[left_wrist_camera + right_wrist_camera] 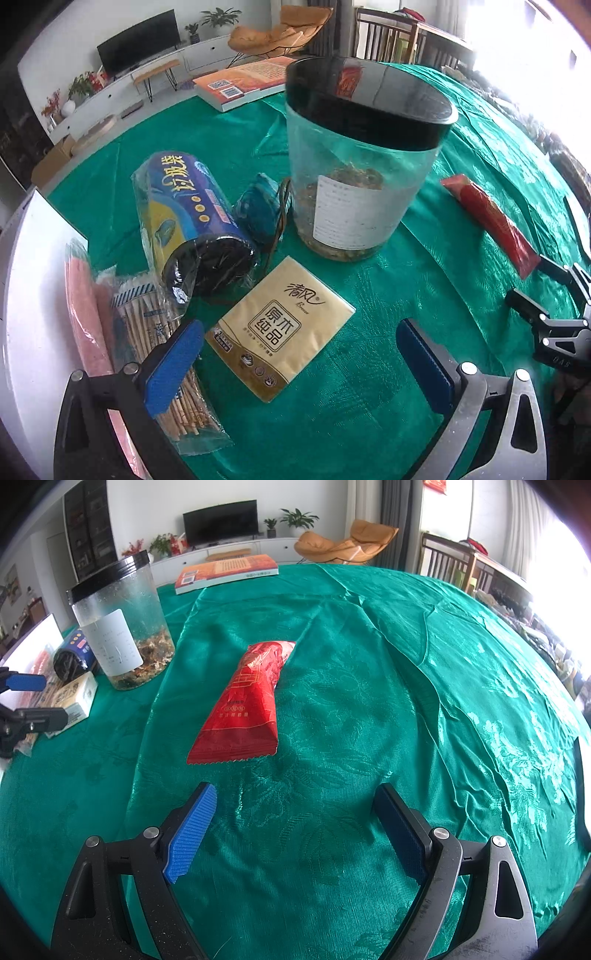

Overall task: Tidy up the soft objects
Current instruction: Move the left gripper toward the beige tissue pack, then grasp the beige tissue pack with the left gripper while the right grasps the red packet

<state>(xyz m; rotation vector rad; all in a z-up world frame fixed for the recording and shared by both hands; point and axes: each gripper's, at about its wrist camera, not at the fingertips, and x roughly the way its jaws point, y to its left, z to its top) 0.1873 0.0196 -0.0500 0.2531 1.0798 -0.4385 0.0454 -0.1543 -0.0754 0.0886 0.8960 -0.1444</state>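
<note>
A yellow tissue pack lies flat on the green tablecloth, just ahead of my open, empty left gripper. A bag of cotton swabs lies under its left finger, beside a pink soft item on a white tray. A blue roll of garbage bags and a small teal pouch lie behind. A red snack packet lies ahead of my open, empty right gripper; it also shows in the left wrist view.
A clear jar with a black lid stands behind the tissue pack; it also shows in the right wrist view. An orange book lies at the table's far edge. The tablecloth is wrinkled on the right.
</note>
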